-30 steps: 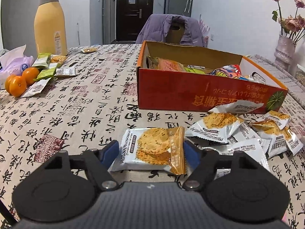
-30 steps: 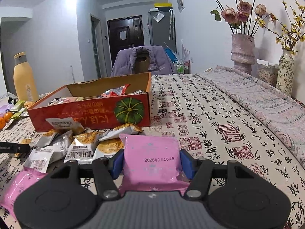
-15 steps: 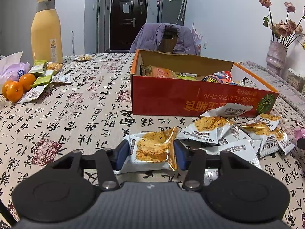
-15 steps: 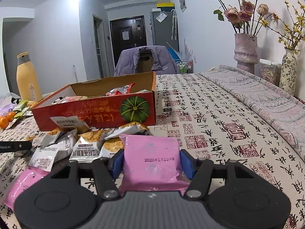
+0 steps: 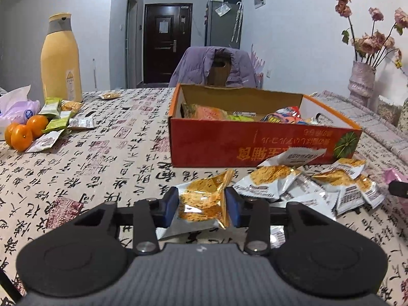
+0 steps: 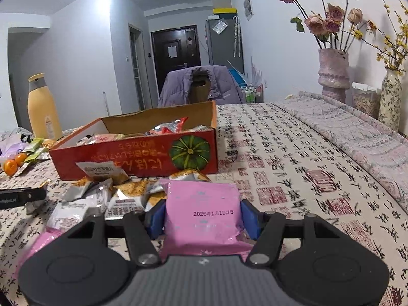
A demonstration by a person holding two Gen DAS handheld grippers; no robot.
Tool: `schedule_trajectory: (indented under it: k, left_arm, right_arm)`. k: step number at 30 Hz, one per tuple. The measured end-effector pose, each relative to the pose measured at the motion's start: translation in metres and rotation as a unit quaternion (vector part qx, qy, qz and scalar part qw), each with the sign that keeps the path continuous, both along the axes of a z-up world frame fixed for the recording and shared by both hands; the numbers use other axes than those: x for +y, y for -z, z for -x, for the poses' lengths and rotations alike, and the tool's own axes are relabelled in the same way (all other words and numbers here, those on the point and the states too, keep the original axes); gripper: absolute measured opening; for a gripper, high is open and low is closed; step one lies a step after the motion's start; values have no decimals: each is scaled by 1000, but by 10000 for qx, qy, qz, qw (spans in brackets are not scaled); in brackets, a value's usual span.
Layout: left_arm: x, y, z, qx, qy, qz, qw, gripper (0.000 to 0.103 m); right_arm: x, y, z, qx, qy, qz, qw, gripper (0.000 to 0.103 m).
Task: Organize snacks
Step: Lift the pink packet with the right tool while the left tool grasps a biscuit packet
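Obs., left to right across the tabletop (image 5: 84, 158), cloth w/ calligraphy print.

Far left: yellow bottle (image 5: 61, 58), oranges (image 5: 25, 131), a few green snack packs (image 5: 57, 117) beside them. Well apart from the work area; not your concern yet.

Centre-left: your left tool (image 5: 201, 204) was wide a sec ago w/ the cracker packet (image 5: 204, 201) lying flat between its blue pads. Now the jaws are closing and the pads press both sides; the foil has buckled and its top edge has folded up into a peak. Read that as a grasp made, or v. nearly. The packet's lower corner looks to be on the cloth, so no lift yet.

Centre: red box (image 5: 255, 140), open top, already holds assorted snacks. It sits just behind the loose pile of cracker packets (image 5: 306, 186), one of which leans on its front wall. Judged destination for both items.

Right: your right tool (image 6: 202, 216) is unchanged over the last sec, clamped on the pink packet (image 6: 202, 209), date stamp facing the cam. Packet sits upright in the pads, near the box's pumpkin-print corner. More pink packets (image 6: 43, 242) lie lower left in the right wrist view.

Implication: both tools are now loaded. Next step, as I judge it: carry to the box and drop in. Risk: the squashed cracker packet is crumpled, crackers may break; ease off if it deforms more. Many loose packets remain, so the task is early-to-mid.
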State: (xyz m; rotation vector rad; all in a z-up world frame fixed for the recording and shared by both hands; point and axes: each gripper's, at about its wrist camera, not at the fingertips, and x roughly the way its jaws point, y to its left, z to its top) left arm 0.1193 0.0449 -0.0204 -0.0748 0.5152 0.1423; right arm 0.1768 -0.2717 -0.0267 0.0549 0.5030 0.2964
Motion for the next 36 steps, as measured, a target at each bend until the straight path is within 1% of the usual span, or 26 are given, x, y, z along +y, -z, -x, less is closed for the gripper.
schedule_trajectory:
  k: [1, 2, 3, 5, 7, 8, 9, 10, 11, 12, 13, 14, 15, 16, 17, 27, 29, 31, 36]
  left_arm:
    - [-1, -2, 0, -31, 21, -1, 10000, 36]
    - [-2, -3, 0, -53, 59, 8, 10000, 25]
    - [-3, -5, 1, -73, 86, 7, 9999, 23]
    - [-5, -8, 0, -120, 112, -20, 9999, 23]
    - [-6, -7, -1, -77, 103, -22, 9999, 23]
    - [-5, -6, -1, -46, 77, 5, 10000, 25]
    - [-4, -6, -1, -2, 24, 18, 10000, 35]
    - [-3, -5, -2, 34, -18, 13, 10000, 40]
    - [-1, -4, -2, 53, -44, 7, 10000, 48]
    - [0, -4, -2, 69, -78, 5, 9999, 52]
    - [2, -4, -2, 94, -94, 5, 9999, 53]
    - [3, -3, -3, 172, -99, -6, 9998, 61]
    - [4, -2, -6, 310, -134, -29, 9994, 73]
    - [5, 0, -8, 412, -200, -36, 9989, 78]
    - [6, 2, -10, 486, -229, -30, 9986, 79]
    - [25, 10, -29, 944, -462, 123, 9944, 80]
    - [25, 12, -27, 919, -446, 64, 9947, 80]
    - [26, 12, -27, 897, -412, 93, 9951, 80]
    - [29, 12, -23, 789, -392, 166, 9960, 66]
  right_arm:
    - [2, -1, 0, -23, -26, 4, 10000, 61]
    - [4, -2, -1, -43, -45, 6, 10000, 61]
    - [5, -3, -1, -60, -63, 8, 10000, 61]
    - [8, -4, -2, -86, -92, 8, 9999, 61]
    - [11, -4, -3, -88, -117, 12, 9999, 61]
    - [11, -4, -2, -83, -134, 20, 9999, 61]
    - [12, -3, -2, -75, -142, 25, 9999, 61]
    - [11, -3, -2, -66, -142, 24, 9999, 61]
    - [11, -2, -3, -52, -138, 24, 9999, 61]
    - [10, -2, -3, -40, -125, 21, 9999, 61]
    - [9, -2, -2, -35, -118, 17, 9999, 60]
    - [9, -1, -2, -26, -109, 15, 9999, 61]
    - [8, 0, -2, -17, -99, 15, 9999, 61]
    - [8, 0, -2, -10, -94, 14, 10000, 61]
    - [8, 0, -2, -6, -92, 11, 10000, 61]
    - [8, 1, -1, 13, -109, 7, 9999, 61]
    - [8, 1, -1, 14, -108, 7, 9999, 61]
    - [8, 2, 0, 24, -114, 3, 9999, 61]
    - [10, 3, 2, 33, -147, 0, 9999, 61]
